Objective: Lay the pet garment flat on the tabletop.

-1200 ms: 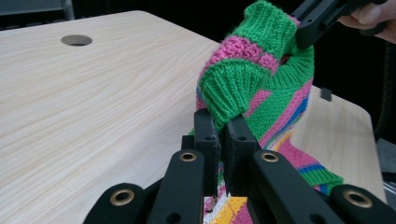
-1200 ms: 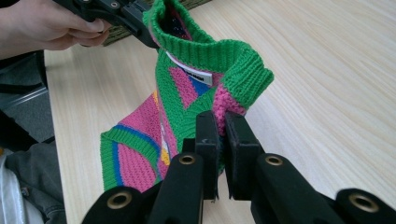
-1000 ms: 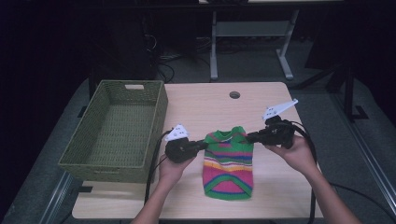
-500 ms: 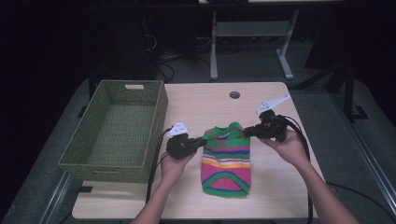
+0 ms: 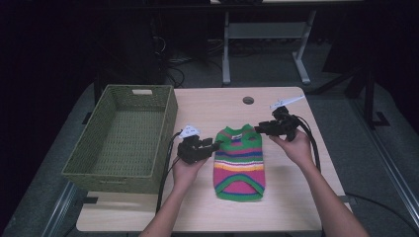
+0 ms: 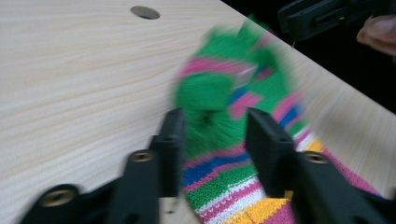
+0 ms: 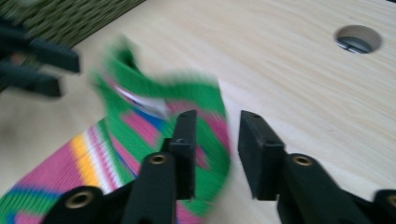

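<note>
Both grippers set at the shoulders of the striped sweater [image 5: 240, 160]

The sweater lies flat at centre frame, right of the basket [image 5: 123, 136]; the left gripper [image 5: 216, 145] and right gripper [image 5: 259, 129] hold jaws apart astride its top corners, seemingly so a lift would hang it evenly.

Both tools, left tool [image 5: 215, 144] and right tool [image 5: 258, 129], flank the striped sweater [image 5: 239, 163].

My table [image 5: 222, 106] and what lies on it

A striped sweater [image 5: 240, 163] lies flat at six o'clock from the round hole [image 5: 248, 100] in my light wooden top; a green woven basket [image 5: 123, 138] sits at nine o'clock from the sweater.
</note>
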